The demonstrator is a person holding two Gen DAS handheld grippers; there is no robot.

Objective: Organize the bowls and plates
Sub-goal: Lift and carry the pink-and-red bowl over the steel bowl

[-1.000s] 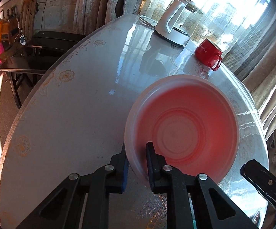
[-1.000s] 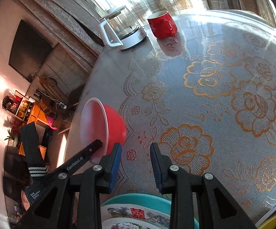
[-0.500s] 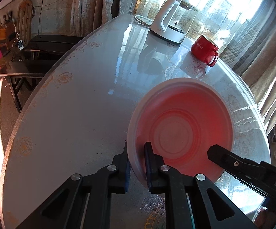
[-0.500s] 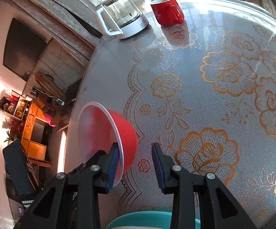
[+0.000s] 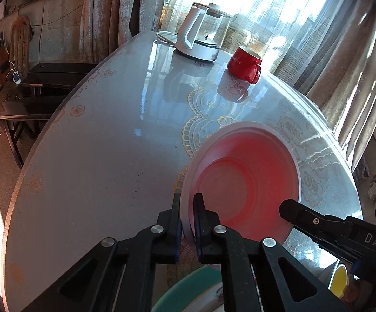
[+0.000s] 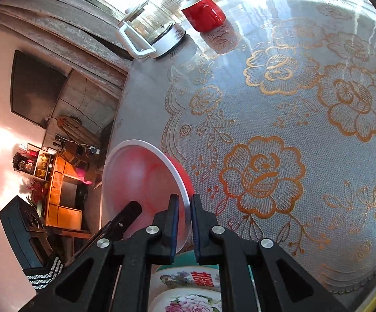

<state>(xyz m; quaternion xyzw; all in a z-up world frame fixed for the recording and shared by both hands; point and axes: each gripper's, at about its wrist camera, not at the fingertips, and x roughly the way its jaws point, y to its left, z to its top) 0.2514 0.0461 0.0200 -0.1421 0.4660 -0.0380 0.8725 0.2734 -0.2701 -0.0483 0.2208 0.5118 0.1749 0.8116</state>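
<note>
A red bowl point(image 5: 247, 184) with a white rim is held tilted in the air above the table. My left gripper point(image 5: 187, 217) is shut on its near rim. My right gripper point(image 6: 185, 217) is shut on the opposite rim of the same bowl point(image 6: 141, 179). Below both grippers lies a teal-rimmed plate point(image 6: 188, 283) with flowers and a red character; its edge also shows in the left wrist view point(image 5: 188, 286).
A glass kettle on a white base point(image 5: 201, 39) and a red mug point(image 5: 245, 63) stand at the far side of the round table point(image 5: 97, 143). A yellow dish point(image 5: 340, 282) sits at the lower right. Dark chairs point(image 5: 32, 91) stand left of the table.
The right gripper has closed on the bowl's rim. The bowl has been carried toward the near side, over the patterned plate. The left gripper has kept its hold.
</note>
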